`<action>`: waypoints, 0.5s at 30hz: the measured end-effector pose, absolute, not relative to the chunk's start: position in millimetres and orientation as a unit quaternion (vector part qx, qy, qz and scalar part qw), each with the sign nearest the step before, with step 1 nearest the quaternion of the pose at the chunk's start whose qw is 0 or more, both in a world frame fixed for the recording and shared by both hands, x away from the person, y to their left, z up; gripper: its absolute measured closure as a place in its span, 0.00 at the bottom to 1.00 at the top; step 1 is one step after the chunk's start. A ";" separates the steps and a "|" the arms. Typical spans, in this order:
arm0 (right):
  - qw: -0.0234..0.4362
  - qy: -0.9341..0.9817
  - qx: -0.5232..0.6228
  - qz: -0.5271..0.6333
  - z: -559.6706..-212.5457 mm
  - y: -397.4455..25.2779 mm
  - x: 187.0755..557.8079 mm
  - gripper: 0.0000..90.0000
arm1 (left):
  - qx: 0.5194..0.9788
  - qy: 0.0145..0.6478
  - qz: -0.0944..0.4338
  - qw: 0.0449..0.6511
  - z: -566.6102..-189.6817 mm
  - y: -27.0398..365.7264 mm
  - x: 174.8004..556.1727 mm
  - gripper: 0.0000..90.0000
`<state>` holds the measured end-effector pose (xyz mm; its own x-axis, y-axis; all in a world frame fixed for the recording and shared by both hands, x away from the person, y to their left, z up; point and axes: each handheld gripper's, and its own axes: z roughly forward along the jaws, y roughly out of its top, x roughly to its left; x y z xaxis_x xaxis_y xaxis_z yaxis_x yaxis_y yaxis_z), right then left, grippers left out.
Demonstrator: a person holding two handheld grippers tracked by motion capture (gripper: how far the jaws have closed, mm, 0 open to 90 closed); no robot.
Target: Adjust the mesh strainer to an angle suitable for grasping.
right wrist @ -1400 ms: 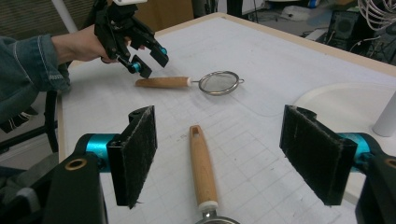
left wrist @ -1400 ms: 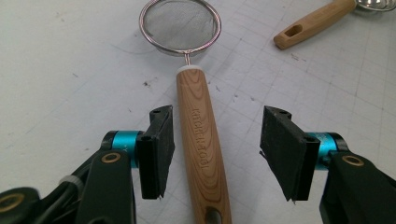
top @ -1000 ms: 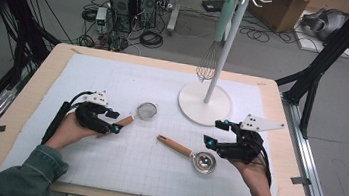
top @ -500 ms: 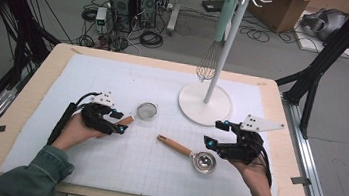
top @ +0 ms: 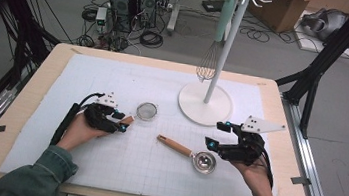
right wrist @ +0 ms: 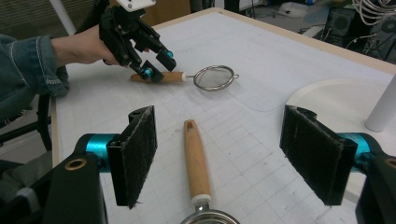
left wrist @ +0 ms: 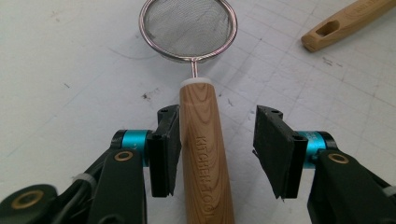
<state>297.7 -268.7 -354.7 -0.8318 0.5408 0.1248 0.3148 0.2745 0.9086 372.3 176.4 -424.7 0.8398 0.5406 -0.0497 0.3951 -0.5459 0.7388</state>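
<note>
I'm seeing the left tool (left wrist: 215, 149) sitting w/ jaws spread around the strainer (left wrist: 194, 51) handle; one pad is touching the wood, the other is standing clear. The strainer is lying flat on the bench (top: 103, 170), left of centre: small round steel mesh bowl, thin wire neck, white collar, light wooden handle w/ stamped lettering. The right tool (right wrist: 233, 158) is hovering spread wide over the second utensil (right wrist: 196, 163), wooden handle, metal bowl, not touching it. The white stand (top: 205, 103) is holding a whisk (top: 208, 62).
</note>
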 end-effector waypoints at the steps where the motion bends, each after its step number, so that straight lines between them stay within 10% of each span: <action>1: 0.104 0.791 0.271 0.538 -355.0 -268.2 297.6 0.30 | 0.873 0.270 0.094 0.395 -425.0 176.1 372.6 0.58; 15: 0.106 0.793 0.269 0.536 -356.1 -266.5 298.3 0.30 | 0.878 0.278 0.101 0.377 -429.7 174.8 375.7 0.65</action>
<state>298.3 -266.5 -356.1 -0.8327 0.5403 0.1210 0.3140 0.2807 0.9070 375.7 174.8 -429.7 0.8251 0.5641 -0.0312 0.4113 -0.5619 0.7177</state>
